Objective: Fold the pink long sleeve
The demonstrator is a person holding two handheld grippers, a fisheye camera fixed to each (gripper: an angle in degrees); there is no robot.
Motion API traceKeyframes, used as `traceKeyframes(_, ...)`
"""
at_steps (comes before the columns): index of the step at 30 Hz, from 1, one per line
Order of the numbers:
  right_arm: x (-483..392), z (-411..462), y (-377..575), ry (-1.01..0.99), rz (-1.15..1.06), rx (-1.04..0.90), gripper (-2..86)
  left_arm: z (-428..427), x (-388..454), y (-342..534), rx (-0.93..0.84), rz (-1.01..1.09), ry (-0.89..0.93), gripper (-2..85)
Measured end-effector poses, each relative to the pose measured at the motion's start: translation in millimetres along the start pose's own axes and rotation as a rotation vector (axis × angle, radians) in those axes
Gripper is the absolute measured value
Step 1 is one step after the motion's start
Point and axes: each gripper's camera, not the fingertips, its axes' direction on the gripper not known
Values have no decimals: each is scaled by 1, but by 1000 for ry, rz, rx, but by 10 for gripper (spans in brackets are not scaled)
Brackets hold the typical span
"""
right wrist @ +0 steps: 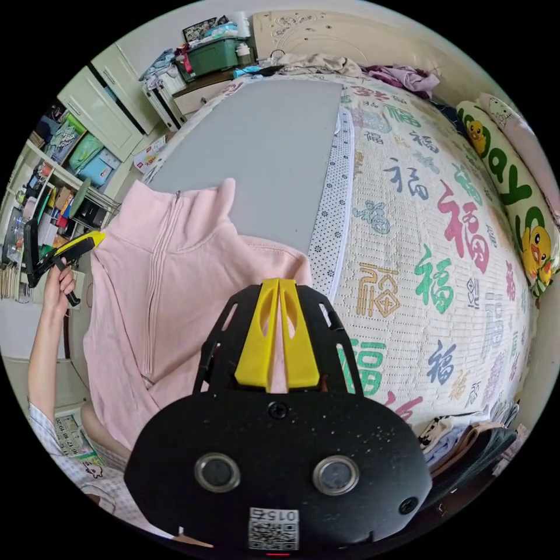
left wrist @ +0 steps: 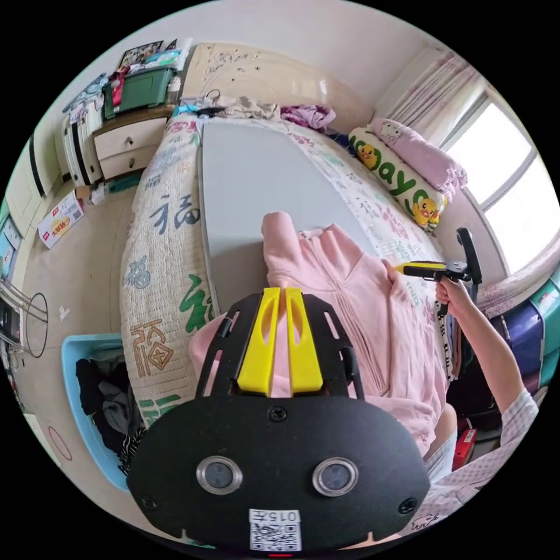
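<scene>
Pink long sleeve (left wrist: 350, 315) spread front-up, zipper closed, on grey board (left wrist: 251, 175) on bed (right wrist: 443, 245). Left gripper (left wrist: 279, 291) at 6 o'clock, right gripper (right wrist: 279, 286): fingers pressed together, each pinching a shoulder. No body fold visible yet; folding remains.

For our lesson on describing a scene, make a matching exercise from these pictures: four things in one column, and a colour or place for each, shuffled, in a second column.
Column A
1. long sleeve
2. board
3. storage box
4. laundry basket

Column B
a. green, on top of the drawer unit
b. pink, zip front facing up
c. light blue, on the floor beside the bed
d. grey, flat on the bed

Pairs: 1-b, 2-d, 3-a, 4-c
</scene>
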Motion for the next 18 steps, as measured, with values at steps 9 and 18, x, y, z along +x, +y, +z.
traceKeyframes(9, -45, -50, 42, -34, 29, 5, 24, -64, 71, 47, 57, 152, -39, 4)
traceKeyframes(18, -83, 31, -3, -95, 119, -22, 126, -24, 21, 70, -7, 5, -30, 1)
